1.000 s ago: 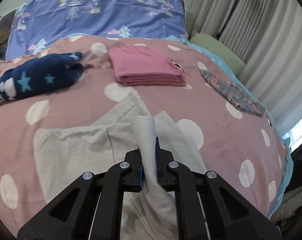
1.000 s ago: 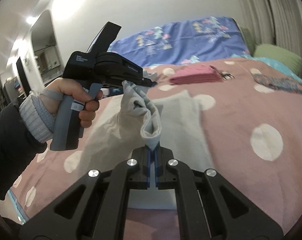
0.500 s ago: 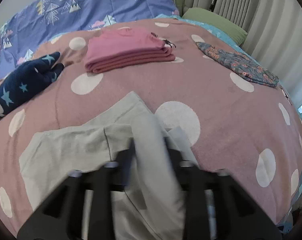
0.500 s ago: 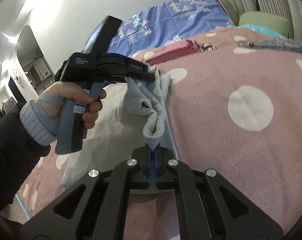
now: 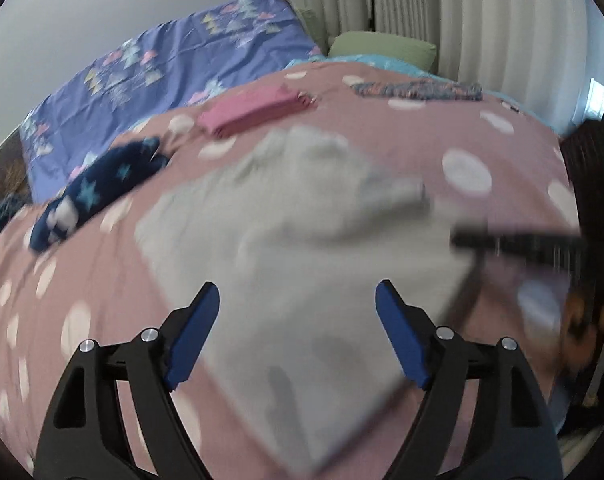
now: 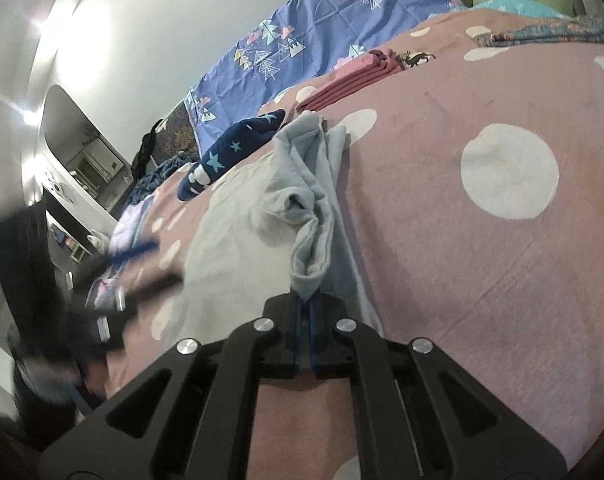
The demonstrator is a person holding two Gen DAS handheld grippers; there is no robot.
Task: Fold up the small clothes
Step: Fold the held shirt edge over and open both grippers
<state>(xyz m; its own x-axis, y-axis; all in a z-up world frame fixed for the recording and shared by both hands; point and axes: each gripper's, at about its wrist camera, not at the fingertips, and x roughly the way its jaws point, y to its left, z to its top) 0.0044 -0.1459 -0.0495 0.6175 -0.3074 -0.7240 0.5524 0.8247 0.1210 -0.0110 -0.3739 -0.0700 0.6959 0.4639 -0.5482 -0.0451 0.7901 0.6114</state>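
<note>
A pale grey garment [image 5: 302, 240] lies spread on the pink dotted bedcover [image 5: 502, 140]. My left gripper [image 5: 298, 316] is open and empty, hovering over the garment's near part; the view is blurred. My right gripper [image 6: 305, 300] is shut on a bunched fold of the grey garment [image 6: 310, 216], which rises from the jaws and runs away across the bed. The left gripper shows as a dark blur at the left of the right wrist view [image 6: 114, 276]. The right gripper shows blurred at the right of the left wrist view [image 5: 514, 240].
A folded pink stack [image 5: 254, 110] [image 6: 350, 76] and a navy star-patterned garment [image 5: 98, 188] [image 6: 230, 148] lie further up the bed. A floral cloth [image 5: 418, 90] lies far right. A purple pillow [image 5: 162, 68], a green pillow [image 5: 382, 44] and curtains [image 5: 462, 20] are behind.
My left gripper has let go of the grey garment, opened wide and swung back to the left. The right gripper stays shut on its fold, which now lies lower.
</note>
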